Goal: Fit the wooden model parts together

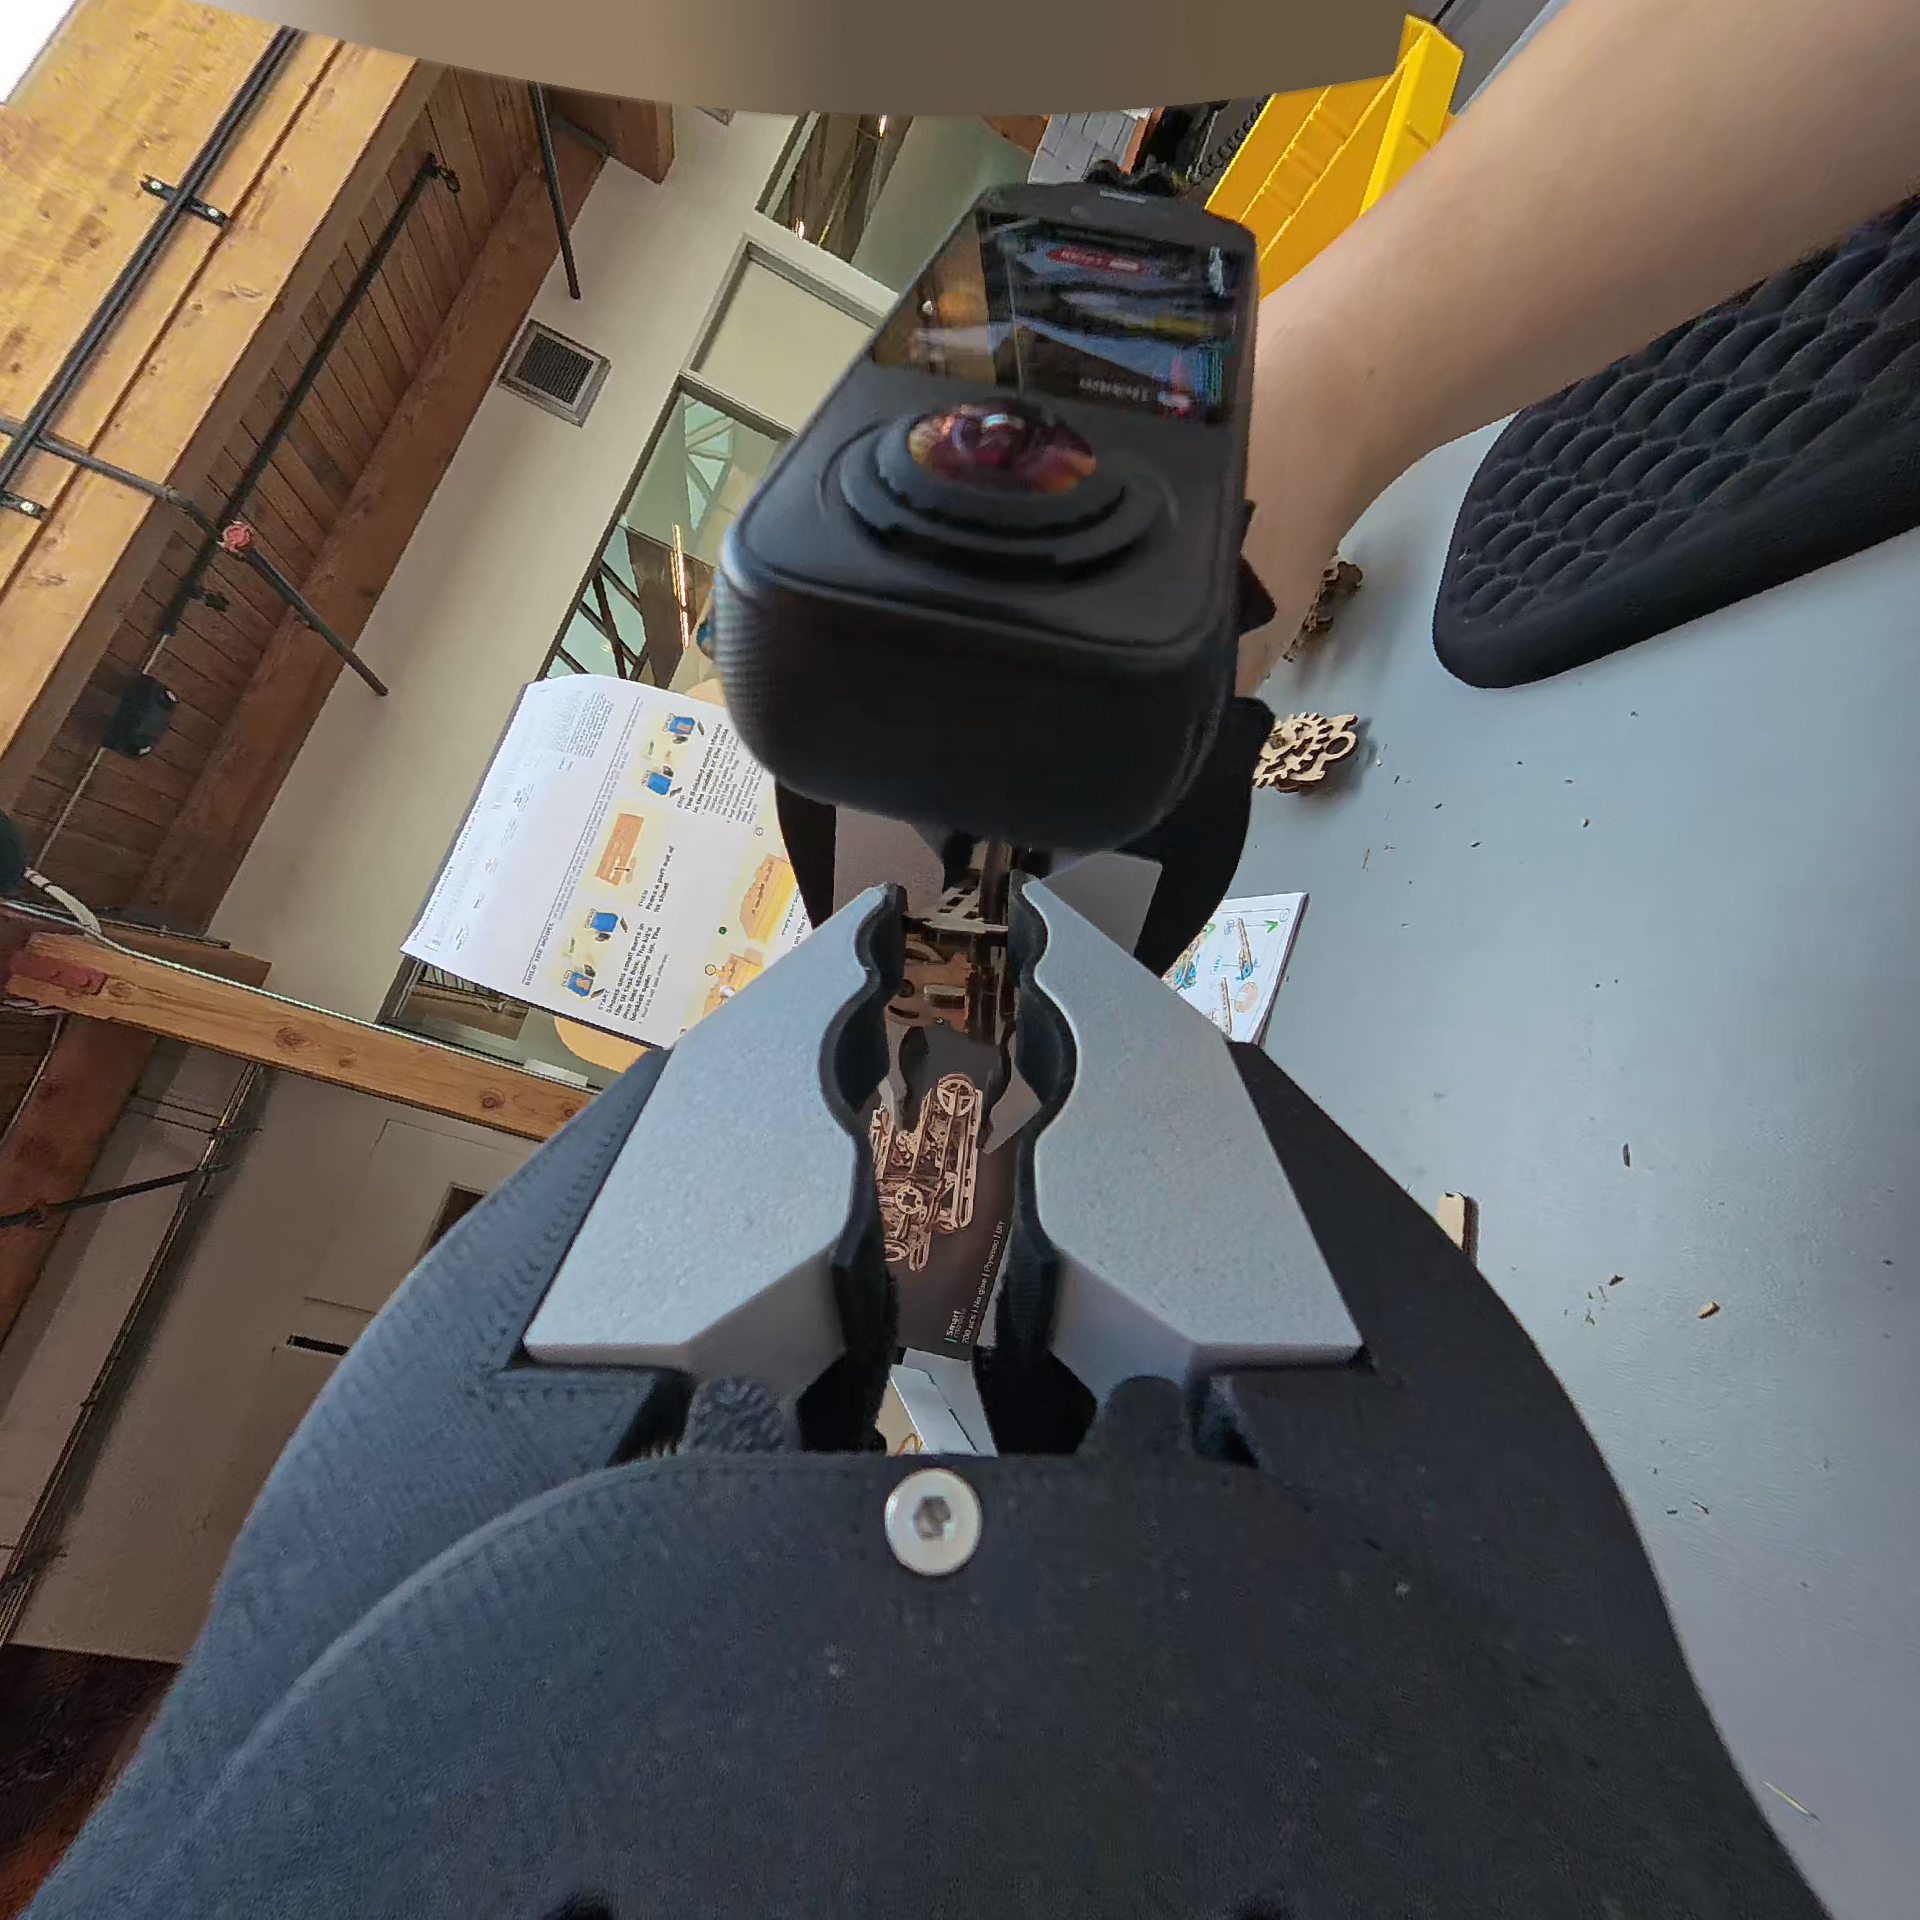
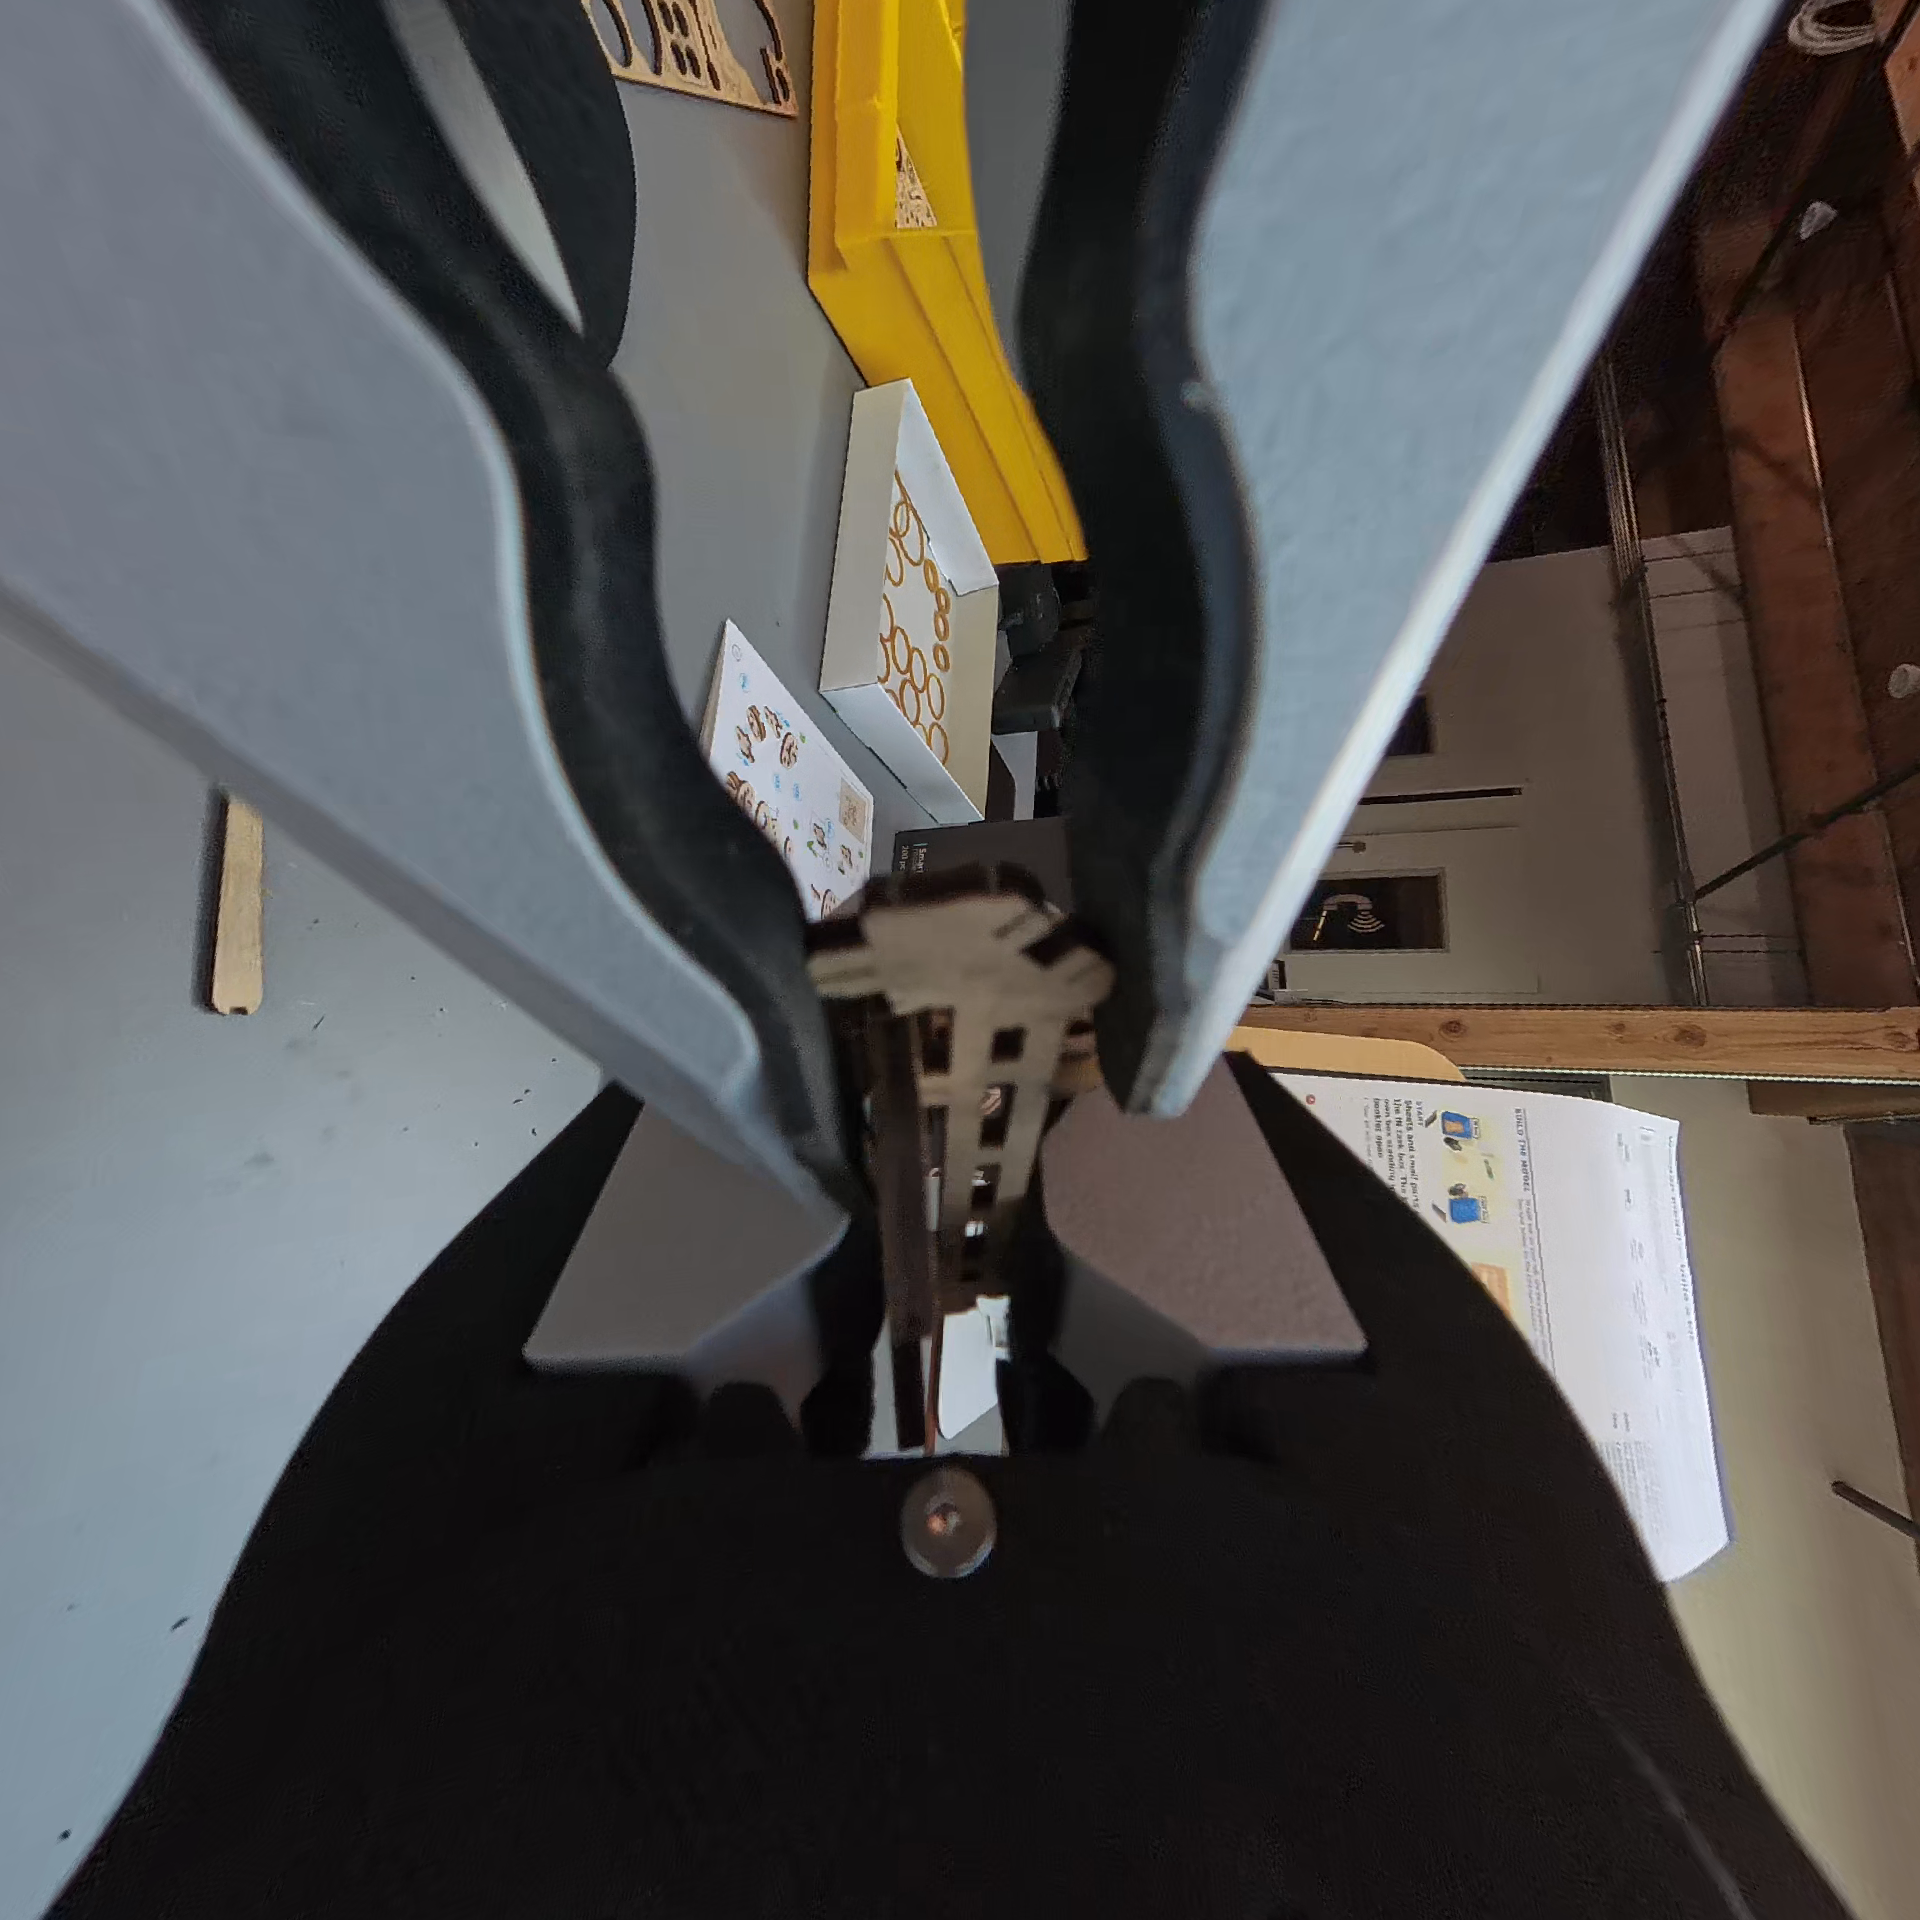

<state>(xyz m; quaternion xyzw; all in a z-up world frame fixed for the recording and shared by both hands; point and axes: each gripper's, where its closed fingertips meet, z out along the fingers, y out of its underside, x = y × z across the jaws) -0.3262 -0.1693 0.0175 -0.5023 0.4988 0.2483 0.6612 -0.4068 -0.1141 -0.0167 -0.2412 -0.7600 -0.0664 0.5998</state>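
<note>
A small dark wooden model assembly (image 2: 961,961) with a cross-shaped end is held in the air between both grippers. My left gripper (image 1: 951,914) is shut on it; only a sliver of the wood (image 1: 951,935) shows between its black pads. In the right wrist view the left gripper's big grey fingers (image 2: 343,540) come down from the top and pinch the cross-shaped end. My right gripper (image 2: 956,1039) is shut on the other end of the assembly, its fingertips hidden behind the left fingers. The right gripper (image 1: 997,862) faces me in the left wrist view, its camera close.
On the grey table (image 1: 1610,1039) lie a loose wooden gear piece (image 1: 1304,748), a wooden stick (image 2: 237,904), a leaflet (image 2: 790,769), a white box of ring parts (image 2: 914,623), a black kit box (image 2: 987,842), a yellow bin (image 2: 914,312) and a black pad (image 1: 1683,468). An instruction sheet (image 1: 592,852) stands behind. My hands' fingertips stand some 10 cm from each other.
</note>
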